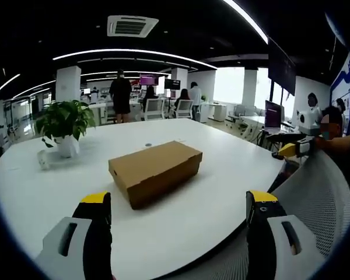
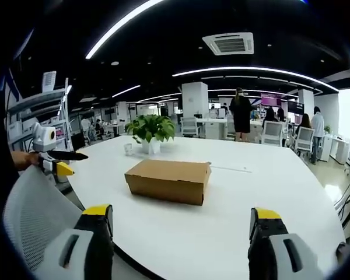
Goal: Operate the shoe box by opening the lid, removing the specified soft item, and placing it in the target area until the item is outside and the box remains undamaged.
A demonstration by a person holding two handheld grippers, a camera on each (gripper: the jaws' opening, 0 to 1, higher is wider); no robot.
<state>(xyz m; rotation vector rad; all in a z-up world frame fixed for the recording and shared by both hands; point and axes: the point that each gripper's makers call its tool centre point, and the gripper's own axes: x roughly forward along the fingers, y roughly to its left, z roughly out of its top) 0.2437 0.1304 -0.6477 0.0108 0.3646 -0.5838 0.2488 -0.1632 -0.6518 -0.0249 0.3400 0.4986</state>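
A brown cardboard shoe box lies on the white table with its lid shut; the right gripper view has the same shoe box at the middle of the table. My left gripper stands open short of the box, its black jaws with yellow tips wide apart and nothing between them. My right gripper is open too, held back from the table's near edge. The left gripper shows at the left of the right gripper view. At the right of the left gripper view is the right gripper.
A potted green plant in a white pot stands at the table's far side, a small white cup beside it. A white mesh chair back is close to the table edge. Behind are desks, chairs and several people.
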